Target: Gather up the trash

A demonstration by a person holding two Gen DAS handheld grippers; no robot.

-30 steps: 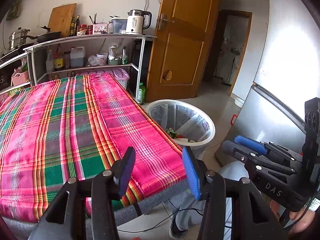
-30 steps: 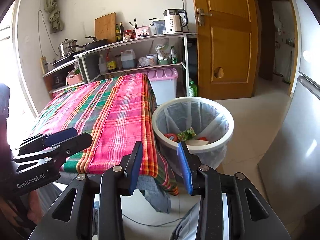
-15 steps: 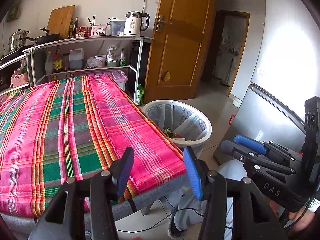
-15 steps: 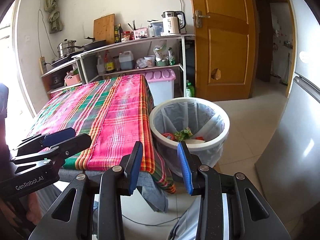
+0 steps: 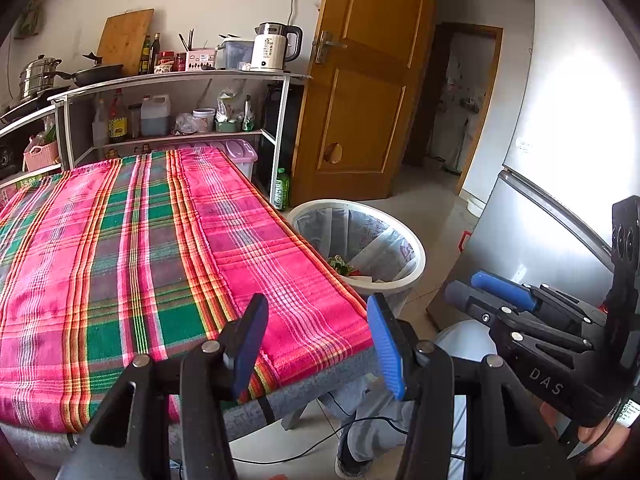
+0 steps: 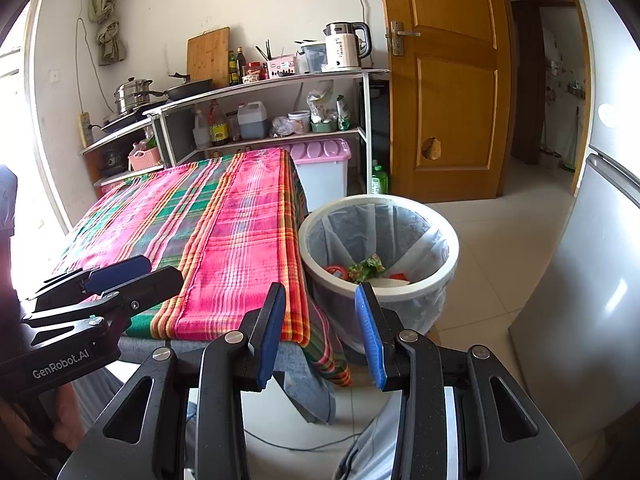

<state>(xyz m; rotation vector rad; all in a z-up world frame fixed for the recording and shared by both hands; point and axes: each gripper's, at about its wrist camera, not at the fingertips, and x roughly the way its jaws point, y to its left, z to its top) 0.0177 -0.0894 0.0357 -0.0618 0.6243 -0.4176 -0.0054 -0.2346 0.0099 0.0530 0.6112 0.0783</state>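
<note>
Both tools are empty, blue pads apart. The left tool [image 5: 316,344] hovers over the near edge of the tabletop [image 5: 120,248], which is covered in pink, green and orange plaid cloth. Ahead of the right tool [image 6: 320,332], just beside the tabletop's right edge, stands the round white plastic trash bin [image 6: 448,276] with its clear liner, holding green and red scraps [image 6: 362,270].

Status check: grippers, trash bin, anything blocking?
Left gripper open, empty. Right gripper open, empty. Trash bin beside the plaid-covered table, scraps inside. No trash visible on the cloth, nothing blocking the bin.
</note>
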